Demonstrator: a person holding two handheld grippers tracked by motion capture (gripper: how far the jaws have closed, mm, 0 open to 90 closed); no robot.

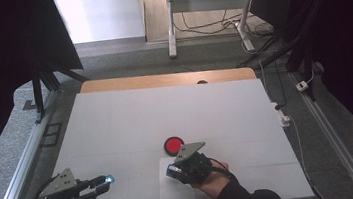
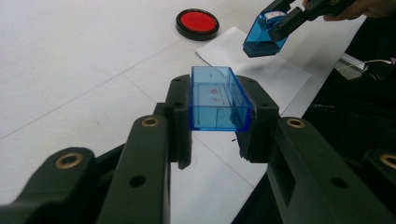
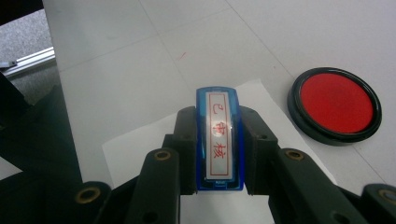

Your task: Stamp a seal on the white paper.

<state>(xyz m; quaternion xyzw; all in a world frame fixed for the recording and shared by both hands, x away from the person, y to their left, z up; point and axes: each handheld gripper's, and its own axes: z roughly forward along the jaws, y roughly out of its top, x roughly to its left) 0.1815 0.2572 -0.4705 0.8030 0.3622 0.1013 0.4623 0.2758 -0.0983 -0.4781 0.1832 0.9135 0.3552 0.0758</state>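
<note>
Blue cap: translucent plastic, an open box clamped crosswise in your left claw. You hold it low at the bench's near left, well apart from the paper, likely to keep it out of the stamping hand's way.
Left claw: jaws together on the cap's two long sides, mouth of the cap turned away from you.
Stamp: blue body with a white label of red characters facing up at the camera, so the printing face points down. You see it too in the left gripper view, hanging above the sheet.
Right claw: your right claw is clamped on the stamp's flanks, tilted downward over the paper. I judge this a grip made for pressing straight down.
Paper: white sheet lying flat at the near middle of the bench, right under the stamp. No mark is visible on it.
Ink pad: round, red in a black rim, lid off, just beyond the paper's far edge, near enough for inking.
</note>
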